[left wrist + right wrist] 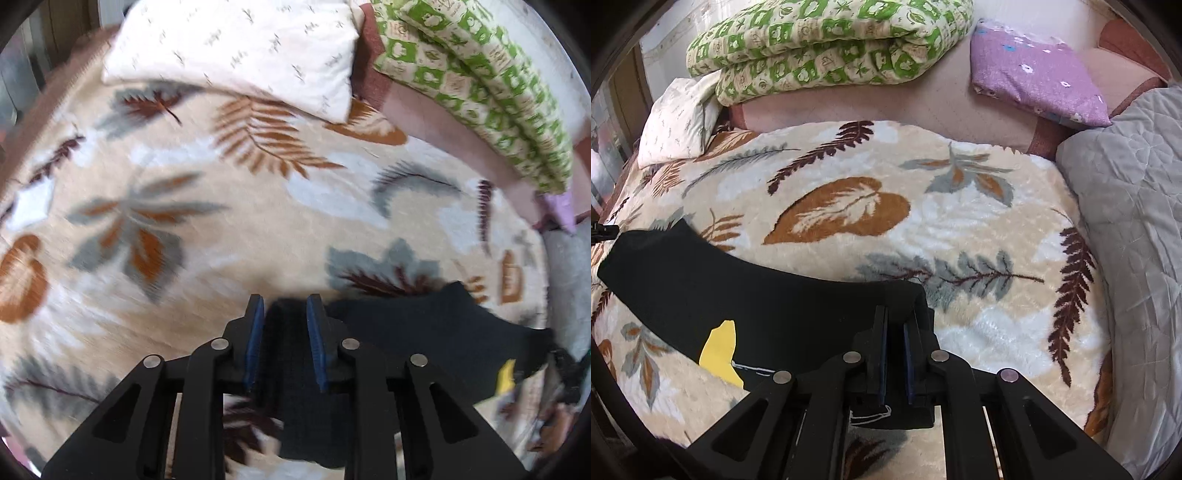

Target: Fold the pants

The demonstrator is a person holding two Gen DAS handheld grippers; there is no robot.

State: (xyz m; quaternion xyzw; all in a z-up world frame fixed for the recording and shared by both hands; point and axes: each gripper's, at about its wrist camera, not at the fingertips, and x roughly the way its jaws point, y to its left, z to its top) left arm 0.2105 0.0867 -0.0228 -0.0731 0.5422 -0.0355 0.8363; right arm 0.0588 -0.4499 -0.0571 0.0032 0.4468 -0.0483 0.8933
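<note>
1. Room for moving is broad: the leaf-print blanket [960,229] lies bare beyond the pants, as far as the white pillow [236,48], the green quilt [827,44], the purple cushion [1034,74] and the grey quilt [1126,206] along its edges.
2. Containers: none show.
3. Black pants [746,295] lie near the blanket's front edge, their long axis running from the left side of the right wrist view toward its middle; a yellow patch [720,347] shows on them.
4. Left gripper [285,301] has its fingers set narrow, with dark cloth between the blue pads; the blur hides whether they press it.
5. Right gripper [895,314] is clamped on the pants' near end.
</note>
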